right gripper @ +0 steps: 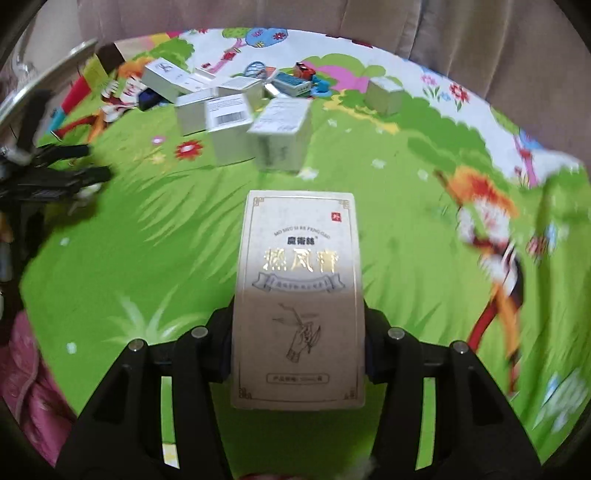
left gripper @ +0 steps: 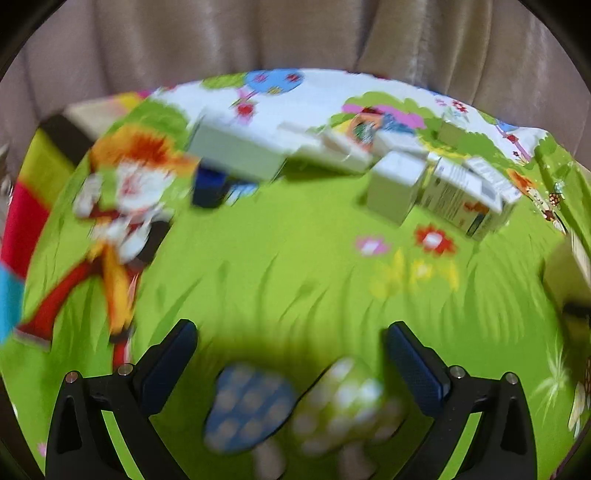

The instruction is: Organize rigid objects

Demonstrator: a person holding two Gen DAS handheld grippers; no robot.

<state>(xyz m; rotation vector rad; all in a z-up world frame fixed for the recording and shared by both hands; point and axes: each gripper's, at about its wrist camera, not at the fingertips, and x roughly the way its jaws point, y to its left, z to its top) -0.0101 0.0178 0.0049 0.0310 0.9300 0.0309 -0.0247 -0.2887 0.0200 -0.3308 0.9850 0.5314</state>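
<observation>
Only in the right wrist view: a tall beige carton [right gripper: 299, 295] with gold lettering and a line drawing of a hand, clamped between the black fingers of the right gripper [right gripper: 299, 354], lower half pinched on both long sides, upper half jutting forward over the green cartoon cloth [right gripper: 147, 240]. Beyond it, a loose cluster of white boxes [right gripper: 240, 122] lying at odd angles, one lone pale box [right gripper: 384, 94] well apart to the right, a blue-and-white packet [right gripper: 291, 83] and a small red thing behind. At the left edge, blurred and dark, the left gripper [right gripper: 55, 170] seen side-on.

Only in the left wrist view: left gripper [left gripper: 291, 350] with jaws wide apart, nothing between the blue pads [left gripper: 413, 365], just printed mushrooms on the cloth below. Farther off, the same white boxes [left gripper: 399, 184], smeared by motion blur; lettering unreadable. A dark blue object [left gripper: 208, 190] half tucked under a long white box [left gripper: 236, 149].

Carton's underside and the right pads hidden behind its faces. Pink fabric [right gripper: 29, 387] cut off at lower left. Beige curtain [left gripper: 295, 33] behind everything.
</observation>
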